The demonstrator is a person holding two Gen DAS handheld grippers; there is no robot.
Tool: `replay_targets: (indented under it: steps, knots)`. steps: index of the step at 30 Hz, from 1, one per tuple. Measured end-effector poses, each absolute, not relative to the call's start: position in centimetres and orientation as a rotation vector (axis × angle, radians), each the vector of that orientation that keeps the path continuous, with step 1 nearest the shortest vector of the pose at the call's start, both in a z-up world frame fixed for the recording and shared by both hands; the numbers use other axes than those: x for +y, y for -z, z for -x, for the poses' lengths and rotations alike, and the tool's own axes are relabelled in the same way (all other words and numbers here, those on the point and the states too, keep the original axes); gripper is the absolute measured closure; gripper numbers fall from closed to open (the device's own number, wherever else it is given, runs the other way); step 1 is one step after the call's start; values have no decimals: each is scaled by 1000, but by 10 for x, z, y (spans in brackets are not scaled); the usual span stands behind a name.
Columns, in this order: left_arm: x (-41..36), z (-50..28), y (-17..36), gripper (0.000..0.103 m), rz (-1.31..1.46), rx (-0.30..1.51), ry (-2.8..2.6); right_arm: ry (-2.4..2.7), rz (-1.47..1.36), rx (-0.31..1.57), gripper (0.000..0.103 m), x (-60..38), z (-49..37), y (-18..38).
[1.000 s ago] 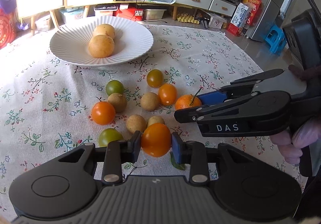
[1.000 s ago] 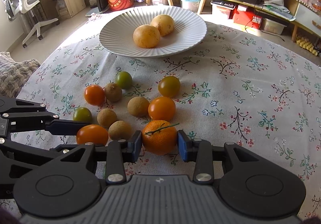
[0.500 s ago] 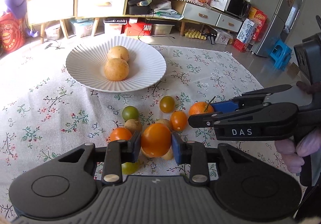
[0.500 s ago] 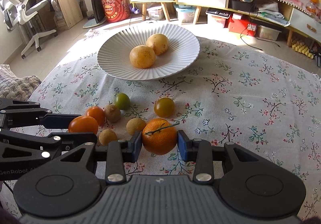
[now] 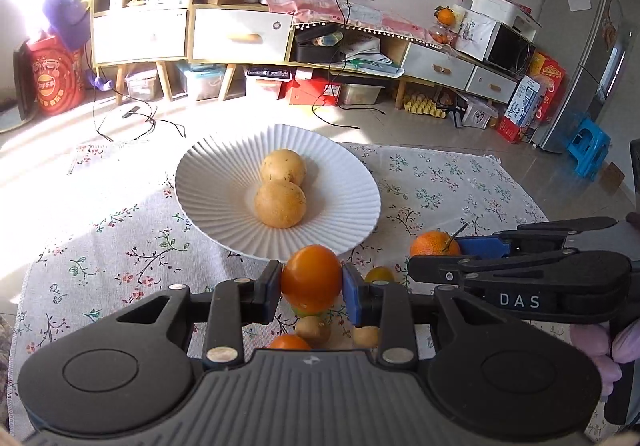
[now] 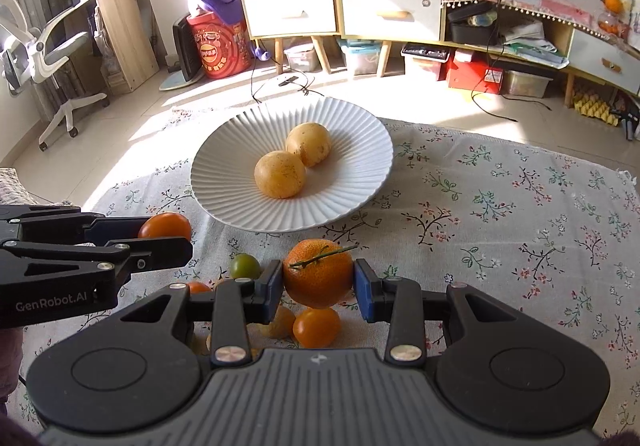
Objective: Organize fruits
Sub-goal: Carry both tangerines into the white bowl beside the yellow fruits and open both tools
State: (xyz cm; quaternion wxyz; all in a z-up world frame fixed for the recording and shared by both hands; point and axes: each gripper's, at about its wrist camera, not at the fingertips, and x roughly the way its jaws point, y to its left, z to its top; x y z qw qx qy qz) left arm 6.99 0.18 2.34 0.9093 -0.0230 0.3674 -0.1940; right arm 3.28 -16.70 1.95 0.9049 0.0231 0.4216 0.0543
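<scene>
My left gripper [image 5: 311, 288] is shut on a smooth orange tomato [image 5: 311, 276], held above the cloth just short of the white ribbed plate [image 5: 224, 214]. My right gripper [image 6: 318, 284] is shut on a rough mandarin [image 6: 318, 274] with a green stem. The same mandarin [image 5: 434, 244] shows at the right in the left wrist view, and the same tomato [image 6: 165, 226] at the left in the right wrist view. Two yellow round fruits [image 6: 280, 174] lie in the plate [image 6: 352, 186]. Several small tomatoes and brown fruits [image 6: 316, 327] stay on the cloth below both grippers.
A floral tablecloth [image 6: 520, 230] covers the table, with bare cloth to the right of the plate. Beyond the table's far edge are shelves with drawers [image 6: 384, 12], an office chair [image 6: 44, 46] at the left and a person's hand [image 5: 592, 342] on the right gripper's handle.
Both grippers have risen with their fruit and tilted up, so the plate sits nearer the middle of each view. The fruits left on the cloth have dropped below the fingers.
</scene>
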Motion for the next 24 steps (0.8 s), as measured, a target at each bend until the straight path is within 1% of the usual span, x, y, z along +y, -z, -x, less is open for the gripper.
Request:
replay_targets:
  steps: [5, 10, 24]
  knots:
    - [5, -93, -26, 85, 43, 734, 360, -123, -54, 836, 69, -169, -46, -16]
    - [9, -123, -19, 85, 38, 737, 335, -157, -26, 809, 69, -173, -63, -14]
    - [9, -172, 4, 85, 26, 757, 350, -196, 61, 806, 69, -172, -101, 7]
